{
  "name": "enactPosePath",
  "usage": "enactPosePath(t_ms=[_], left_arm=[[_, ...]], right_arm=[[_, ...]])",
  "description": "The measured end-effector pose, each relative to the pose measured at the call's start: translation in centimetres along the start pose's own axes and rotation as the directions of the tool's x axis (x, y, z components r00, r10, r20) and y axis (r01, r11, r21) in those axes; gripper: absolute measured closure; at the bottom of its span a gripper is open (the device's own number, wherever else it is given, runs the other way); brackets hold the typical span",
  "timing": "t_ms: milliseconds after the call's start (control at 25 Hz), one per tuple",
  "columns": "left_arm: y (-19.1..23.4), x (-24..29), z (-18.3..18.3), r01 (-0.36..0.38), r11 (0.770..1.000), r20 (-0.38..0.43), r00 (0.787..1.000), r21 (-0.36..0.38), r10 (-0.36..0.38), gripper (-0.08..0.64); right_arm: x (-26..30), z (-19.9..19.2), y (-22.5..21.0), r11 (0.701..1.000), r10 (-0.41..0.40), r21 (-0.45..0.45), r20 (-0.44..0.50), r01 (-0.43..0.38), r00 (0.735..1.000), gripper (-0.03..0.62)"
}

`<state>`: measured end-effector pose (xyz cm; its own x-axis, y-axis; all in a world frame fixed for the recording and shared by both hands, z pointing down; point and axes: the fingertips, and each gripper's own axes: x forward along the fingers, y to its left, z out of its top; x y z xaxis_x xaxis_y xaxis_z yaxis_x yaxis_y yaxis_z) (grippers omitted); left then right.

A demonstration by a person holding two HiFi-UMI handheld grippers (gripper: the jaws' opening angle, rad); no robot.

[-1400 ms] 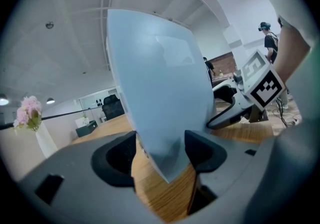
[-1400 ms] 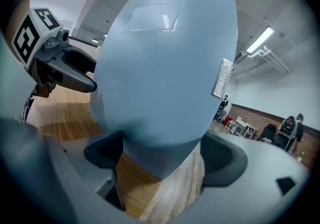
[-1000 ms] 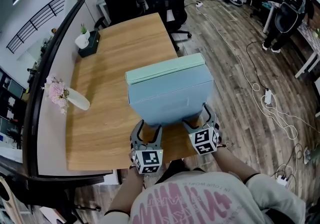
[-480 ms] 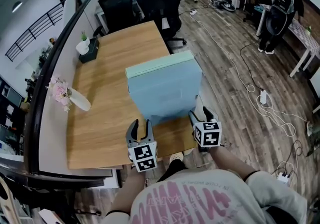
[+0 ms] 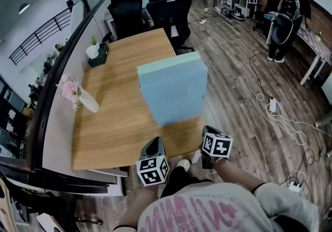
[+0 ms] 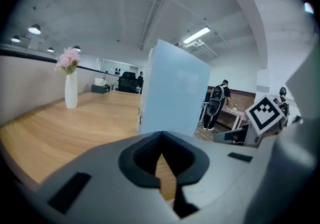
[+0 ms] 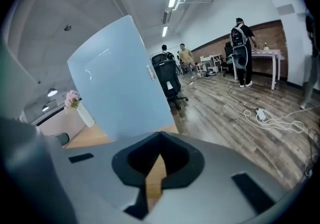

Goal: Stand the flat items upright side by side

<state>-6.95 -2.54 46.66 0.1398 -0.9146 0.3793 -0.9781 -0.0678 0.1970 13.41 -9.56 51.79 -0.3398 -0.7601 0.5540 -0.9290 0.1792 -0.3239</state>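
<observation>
A large light-blue flat item [image 5: 174, 93] stands upright on the wooden table [image 5: 109, 122], with a mint-green edge along its top. It also fills the middle of the left gripper view [image 6: 175, 92] and the right gripper view [image 7: 117, 87]. My left gripper [image 5: 154, 146] hangs at the table's near edge, shut and empty, a short way in front of the item. My right gripper [image 5: 207, 133] is by the near right corner, also shut with nothing in it. Neither touches the item. In both gripper views the jaws meet, left [image 6: 161, 154] and right [image 7: 159, 157].
A white vase with pink flowers [image 5: 78, 96] stands at the table's left side. A dark tissue box with a small plant [image 5: 97, 52] sits at the far left. Black office chairs [image 5: 166, 2] stand beyond the far end. Cables [image 5: 270, 104] lie on the floor to the right, and people stand in the background.
Both grippers have let go of the blue item's lower edge, drawn back toward the near table edge and shut. The item stays standing upright.
</observation>
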Motion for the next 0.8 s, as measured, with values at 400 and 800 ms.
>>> enactPosePath(t_ms=[400, 800], left_arm=[[-2.3, -4.6, 3.2, 0.087, 0.994, 0.081, 0.993, -0.061, -0.082, 0.556], [2.2, -8.2, 10.3, 0.154, 0.988, 0.188, 0.971, -0.016, -0.148, 0.556]], right_arm=[[-4.7, 1.3, 9.5, 0.952, 0.302, 0.012, 0.117, -0.306, 0.946, 0.595], [-7.9, 5.9, 19.8, 0.914, 0.406, -0.09, 0.261, -0.397, 0.876, 0.595]])
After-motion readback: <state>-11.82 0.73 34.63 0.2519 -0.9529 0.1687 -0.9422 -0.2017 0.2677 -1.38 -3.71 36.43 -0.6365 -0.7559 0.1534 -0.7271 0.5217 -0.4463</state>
